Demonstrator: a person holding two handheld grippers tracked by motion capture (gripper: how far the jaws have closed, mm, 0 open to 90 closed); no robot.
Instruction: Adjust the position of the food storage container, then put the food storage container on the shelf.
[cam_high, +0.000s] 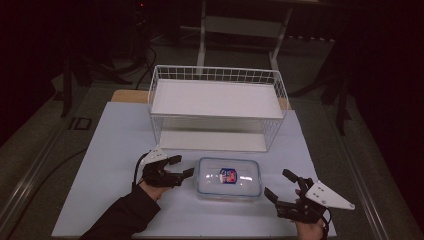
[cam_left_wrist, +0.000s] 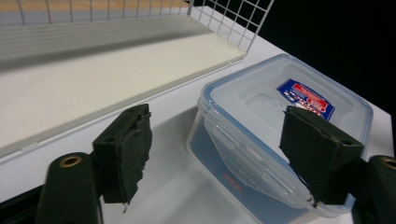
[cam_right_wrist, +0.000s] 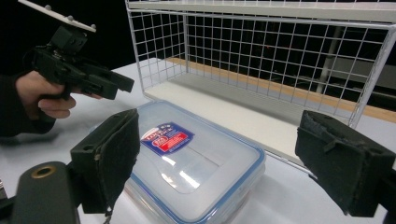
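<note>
A clear plastic food container (cam_high: 229, 178) with a blue-rimmed lid and a red and blue label lies flat on the white table, in front of the wire rack. My left gripper (cam_high: 181, 167) stands open just left of it, jaws pointing at its left end; in the left gripper view the container (cam_left_wrist: 280, 130) lies between and beyond the spread jaws. My right gripper (cam_high: 280, 185) is open to the right of the container, a short gap away. The right gripper view has the container (cam_right_wrist: 196, 163) low between its jaws and the left gripper (cam_right_wrist: 121, 86) beyond it.
A white wire rack (cam_high: 218, 107) with a white shelf on top and a white base board stands behind the container, its open front facing me. The white table sheet (cam_high: 110, 150) ends near the bottom edge. Dark floor and stands surround the table.
</note>
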